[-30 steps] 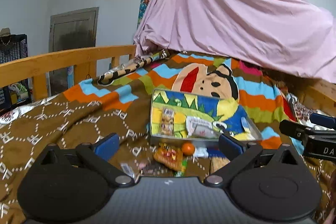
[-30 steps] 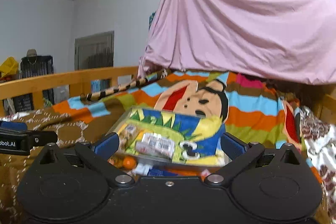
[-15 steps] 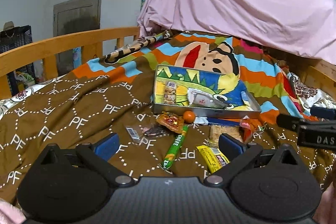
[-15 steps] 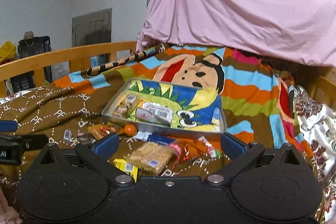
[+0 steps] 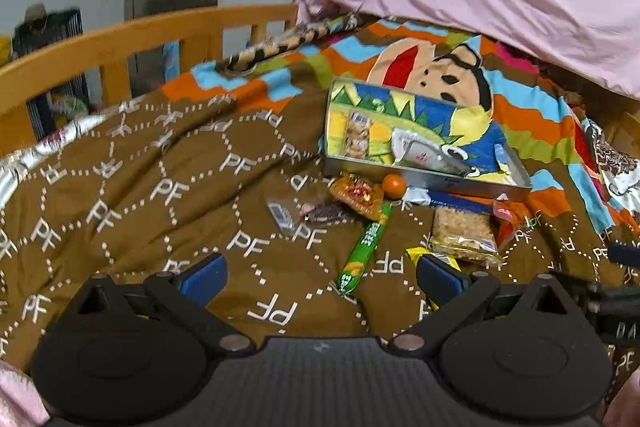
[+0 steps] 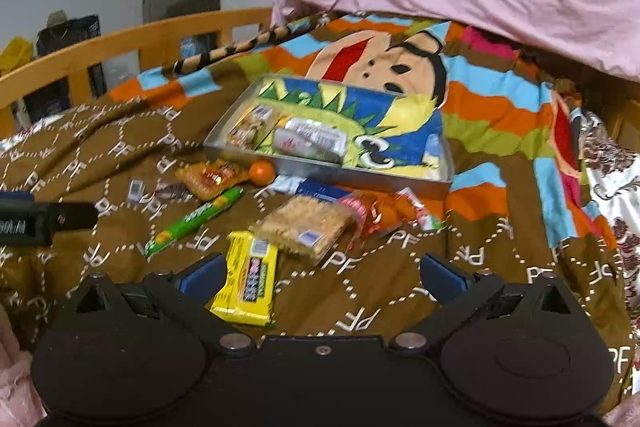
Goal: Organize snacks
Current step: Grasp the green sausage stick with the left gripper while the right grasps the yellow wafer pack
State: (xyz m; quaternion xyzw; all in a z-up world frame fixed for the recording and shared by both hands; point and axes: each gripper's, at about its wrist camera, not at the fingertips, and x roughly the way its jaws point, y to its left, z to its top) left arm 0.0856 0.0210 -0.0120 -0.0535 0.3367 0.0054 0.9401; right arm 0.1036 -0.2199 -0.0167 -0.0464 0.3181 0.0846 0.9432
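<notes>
Change: both cameras have tilted down since a second ago; the loose snacks, mostly hidden then, now lie in full view on the bed, so picking can begin.
Left claw (image 5: 320,277): open, holding nothing, hovering above the brown quilt (image 5: 132,195) near the green stick pack (image 5: 365,247).
Right claw (image 6: 322,277): open and empty, with the yellow candy bar (image 6: 248,277) lying between its fingers at the near left, not gripped.
Tray (image 6: 400,179): shallow metal box with a cartoon-printed bottom, at the far middle of the bed; it already holds two or three wrapped packets.
Loose snacks: clustered just near of the tray, touching or overlapping one another.
Materials: crinkly foil on the orange snack bag (image 6: 210,179); clear film over the grainy crisp bar (image 6: 304,227); a smooth round orange ball (image 6: 262,171) against the tray wall; a red-and-white wrapped pack (image 6: 384,213).
Surface: soft, folded quilt, so thin wrappers may sink as a claw closes.
Judgement: the yellow bar looks the likeliest first pick.
</notes>
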